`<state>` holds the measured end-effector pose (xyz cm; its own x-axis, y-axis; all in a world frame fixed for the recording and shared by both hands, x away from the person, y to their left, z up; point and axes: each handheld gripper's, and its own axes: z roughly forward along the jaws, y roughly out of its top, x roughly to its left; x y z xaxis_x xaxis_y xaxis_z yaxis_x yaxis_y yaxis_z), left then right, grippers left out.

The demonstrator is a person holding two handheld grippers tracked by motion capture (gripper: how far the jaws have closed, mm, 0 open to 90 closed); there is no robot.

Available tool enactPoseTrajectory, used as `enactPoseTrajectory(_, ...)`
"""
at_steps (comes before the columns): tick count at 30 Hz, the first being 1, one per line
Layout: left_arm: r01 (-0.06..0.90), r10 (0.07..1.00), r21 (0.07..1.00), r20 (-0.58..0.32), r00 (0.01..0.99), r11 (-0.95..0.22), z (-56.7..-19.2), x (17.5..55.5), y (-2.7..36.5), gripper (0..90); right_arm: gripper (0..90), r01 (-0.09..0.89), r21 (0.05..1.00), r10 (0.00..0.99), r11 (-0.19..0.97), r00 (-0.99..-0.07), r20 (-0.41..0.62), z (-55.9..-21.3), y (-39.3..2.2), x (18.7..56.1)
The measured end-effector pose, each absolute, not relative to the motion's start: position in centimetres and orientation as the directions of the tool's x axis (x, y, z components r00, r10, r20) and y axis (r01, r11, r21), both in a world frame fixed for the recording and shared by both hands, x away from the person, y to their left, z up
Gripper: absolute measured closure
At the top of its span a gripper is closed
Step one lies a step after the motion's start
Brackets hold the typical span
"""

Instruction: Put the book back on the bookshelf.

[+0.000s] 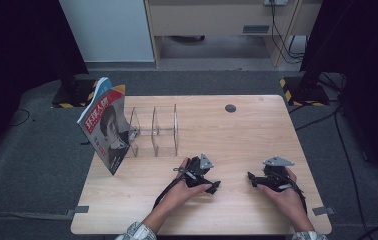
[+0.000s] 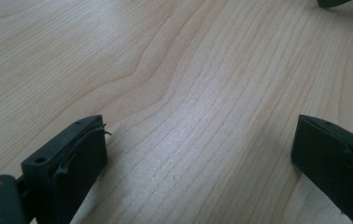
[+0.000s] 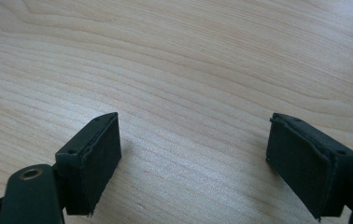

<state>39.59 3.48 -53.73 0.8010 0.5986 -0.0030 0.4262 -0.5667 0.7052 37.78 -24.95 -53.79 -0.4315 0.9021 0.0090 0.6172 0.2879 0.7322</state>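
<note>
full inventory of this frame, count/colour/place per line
table: 1, light wood, centre of the high view.
magazine: 1, blue top edge, cover with a portrait, propped upright at the table's left edge against the rack.
clear rack: 1, transparent, with dividers, table's far left, right of the magazine.
round hole: 1, dark, table's far edge.
left gripper: 1, black, jaws open, low over bare wood near front centre.
right gripper: 1, black, jaws open, near front right.
</note>
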Motion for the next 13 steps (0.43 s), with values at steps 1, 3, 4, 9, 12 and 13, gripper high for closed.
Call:
enactPoseTrajectory(1,0.425,0.596,0.704,-0.002,0.803,-0.569,-53.72,39.65,3.58,2.7,18.2,0.617,0.732,0.902,0.288,-0.431,0.009,-53.79,-24.95,37.78)
enactPoseTrajectory(3,0.424,0.594,0.704,-0.003,0.804,-0.57,-53.71,39.72,3.71,2.7,18.1,0.617,0.732,0.902,0.287,-0.431,0.009,-53.79,-24.95,37.77)
enactPoseTrajectory(4,0.424,0.594,0.704,-0.004,0.804,-0.569,-53.72,39.73,3.75,2.7,18.2,0.617,0.732,0.903,0.287,-0.43,0.009,-53.79,-24.94,37.77)
enactPoseTrajectory(9,0.426,0.597,0.705,-0.004,0.802,-0.567,-53.74,39.76,3.81,2.3,18.1,0.618,0.732,0.903,0.287,-0.43,0.009,-53.79,-24.93,37.74)
enactPoseTrajectory(12,0.432,0.603,0.702,-0.004,0.798,-0.567,-53.75,39.76,3.83,1.4,18.0,0.617,0.733,0.903,0.288,-0.43,0.007,-53.79,-24.92,37.74)
enactPoseTrajectory(13,0.435,0.606,0.7,-0.004,0.795,-0.566,-53.75,39.77,3.86,0.9,17.9,0.618,0.732,0.903,0.287,-0.429,0.009,-53.79,-24.92,37.73)
